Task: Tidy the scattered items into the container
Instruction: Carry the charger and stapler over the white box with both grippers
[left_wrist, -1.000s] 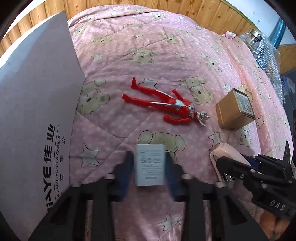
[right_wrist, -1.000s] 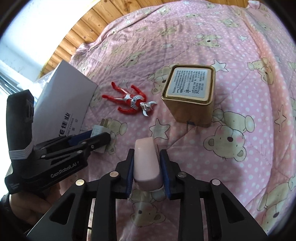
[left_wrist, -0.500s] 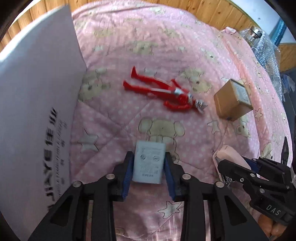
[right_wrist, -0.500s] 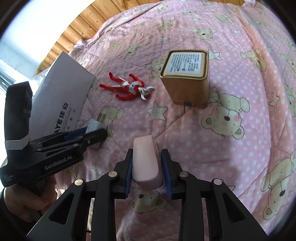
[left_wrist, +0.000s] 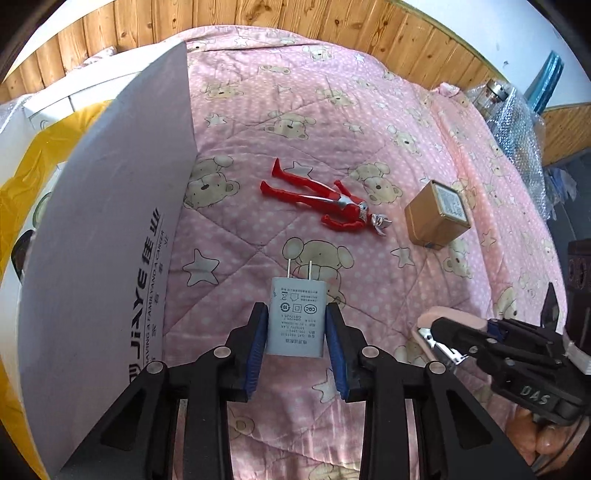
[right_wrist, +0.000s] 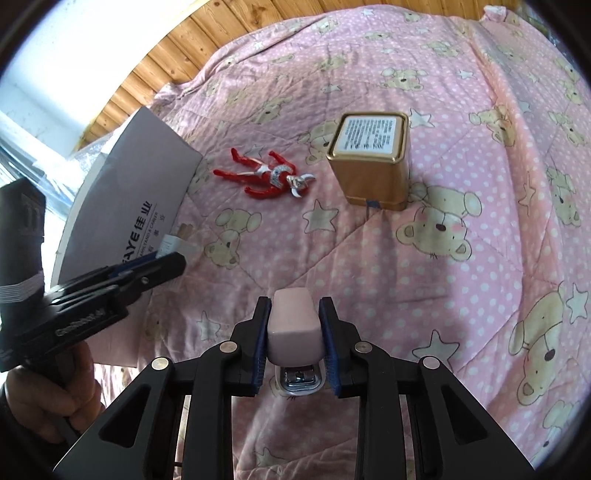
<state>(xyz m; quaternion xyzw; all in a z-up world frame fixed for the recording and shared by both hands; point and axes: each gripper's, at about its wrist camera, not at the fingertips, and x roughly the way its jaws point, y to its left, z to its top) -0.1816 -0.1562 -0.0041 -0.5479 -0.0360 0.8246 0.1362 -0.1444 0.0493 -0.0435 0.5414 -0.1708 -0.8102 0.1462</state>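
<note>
With my left gripper (left_wrist: 295, 325) clamped on the grey two-pin wall charger (left_wrist: 296, 319) and my right gripper (right_wrist: 294, 338) clamped on the pale pink stapler (right_wrist: 293, 326), either could clip the grey cardboard box's tall wall (left_wrist: 107, 236) and slip free.

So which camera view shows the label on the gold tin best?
The right wrist view: the gold tin is large and near the middle there, with its white printed label facing the camera. In the left wrist view the same tin is smaller, turned sideways, and the label is seen at a slant.
</note>
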